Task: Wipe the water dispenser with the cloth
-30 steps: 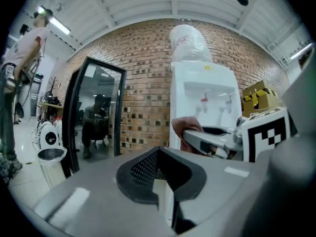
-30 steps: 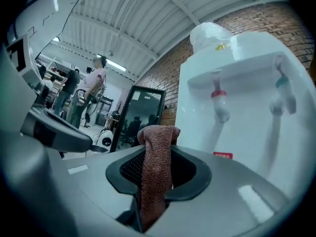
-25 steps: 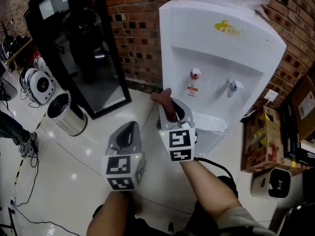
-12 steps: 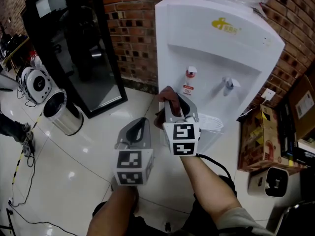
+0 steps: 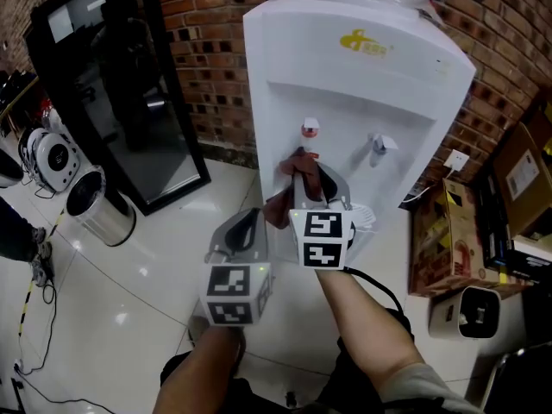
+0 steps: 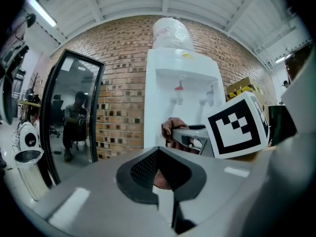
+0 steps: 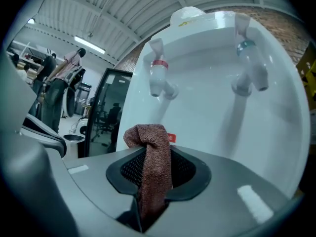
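Note:
A white water dispenser (image 5: pixel 362 84) stands against the brick wall, with a red tap (image 5: pixel 309 130) and a blue tap (image 5: pixel 378 144) in its recess. My right gripper (image 5: pixel 312 188) is in front of the recess, just below the red tap. Its jaws are closing with a brown cloth (image 5: pixel 297 175) pinched between them. In the right gripper view the cloth (image 7: pixel 153 167) bunches over the jaw tips, close to the dispenser's front panel (image 7: pixel 212 127). My left gripper (image 5: pixel 246 227) hangs lower and to the left, shut and holding nothing.
A black glass-door cabinet (image 5: pixel 129 84) stands left of the dispenser. A steel bin (image 5: pixel 99 205) and a white round device (image 5: pixel 52 158) sit on the tiled floor at the left. Cardboard boxes (image 5: pixel 448 240) and a white appliance (image 5: pixel 470 313) crowd the right side.
Both grippers have moved forward toward the dispenser. The cloth in the right gripper has risen from the drip tray level to just under the red tap.

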